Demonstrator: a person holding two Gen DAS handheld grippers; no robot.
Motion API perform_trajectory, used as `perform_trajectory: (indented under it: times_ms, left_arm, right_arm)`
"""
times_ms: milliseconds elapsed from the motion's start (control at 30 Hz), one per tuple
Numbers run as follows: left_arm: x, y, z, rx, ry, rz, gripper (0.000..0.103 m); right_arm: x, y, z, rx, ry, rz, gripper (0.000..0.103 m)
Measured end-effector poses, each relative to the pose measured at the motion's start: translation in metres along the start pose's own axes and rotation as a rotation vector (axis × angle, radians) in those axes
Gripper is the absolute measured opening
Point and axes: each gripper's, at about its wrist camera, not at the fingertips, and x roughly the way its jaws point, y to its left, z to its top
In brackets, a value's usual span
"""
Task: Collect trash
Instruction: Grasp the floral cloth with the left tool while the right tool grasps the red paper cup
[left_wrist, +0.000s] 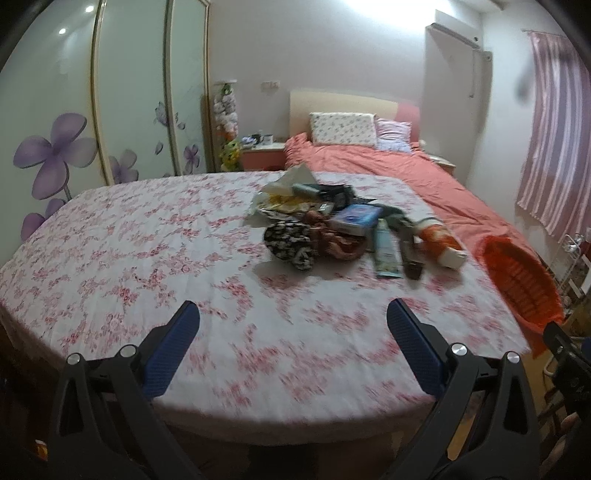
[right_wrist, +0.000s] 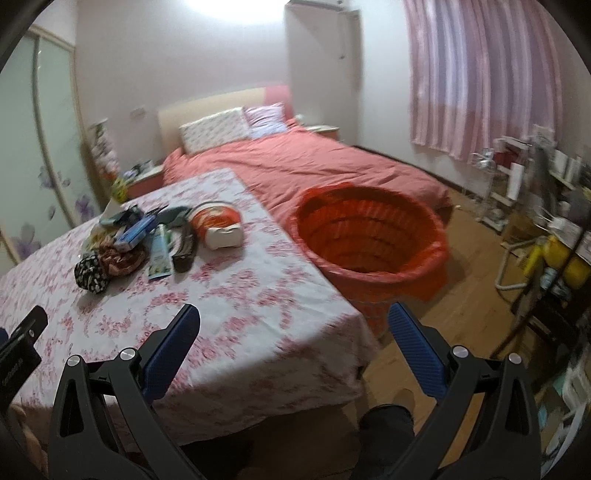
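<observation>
A white cloth (left_wrist: 147, 236) printed with pink-red blossoms covers the table. On it lie a black pouch with pale speckles (left_wrist: 290, 242), a blue box (left_wrist: 356, 218), a teal-and-green packet (left_wrist: 386, 251) and an orange-and-white bottle (left_wrist: 441, 242). The basket (right_wrist: 369, 236) and its liner are bright orange-red. The bedspread (right_wrist: 306, 162) is salmon pink, one pillow (right_wrist: 214, 129) white with small floral sprigs. Pink-and-white stripes run down the curtain (right_wrist: 480, 77). Purple flowers decorate the pale green wardrobe doors (left_wrist: 55, 147). Both grippers' pads (left_wrist: 173, 350) are dark blue on black frames.
</observation>
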Motion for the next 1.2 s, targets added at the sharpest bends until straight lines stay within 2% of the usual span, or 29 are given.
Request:
perform_trajectory:
  times_ms: [200, 433, 633, 833, 1100, 1200]
  left_arm:
    - [0.045, 0.015, 0.023, 0.002, 0.011, -0.001, 0.099]
    - [0.104, 0.019, 0.047, 0.052, 0.091, -0.029, 0.099]
    - [0.139, 0.015, 0.055, 0.109, 0.115, -0.044, 0.099]
    - [0.165, 0.015, 0.059, 0.125, 0.171, -0.092, 0.085]
    - [0.187, 0.022, 0.06, 0.089, 0.223, -0.161, 0.066]
    - [0.192, 0.021, 0.059, 0.087, 0.234, -0.174, 0.059]
  right_arm:
    - [0.038, 0.014, 0.027, -0.025, 0.052, 0.078, 0.101]
    - [0.09, 0.029, 0.052, -0.021, 0.139, 0.17, 0.101]
    - [0.131, 0.047, 0.067, -0.059, 0.19, 0.177, 0.101]
    - [0.163, 0.06, 0.072, -0.101, 0.23, 0.163, 0.099]
    - [0.191, 0.054, 0.07, -0.075, 0.32, 0.185, 0.081]
    - [0.19, 0.054, 0.071, -0.074, 0.315, 0.184, 0.075]
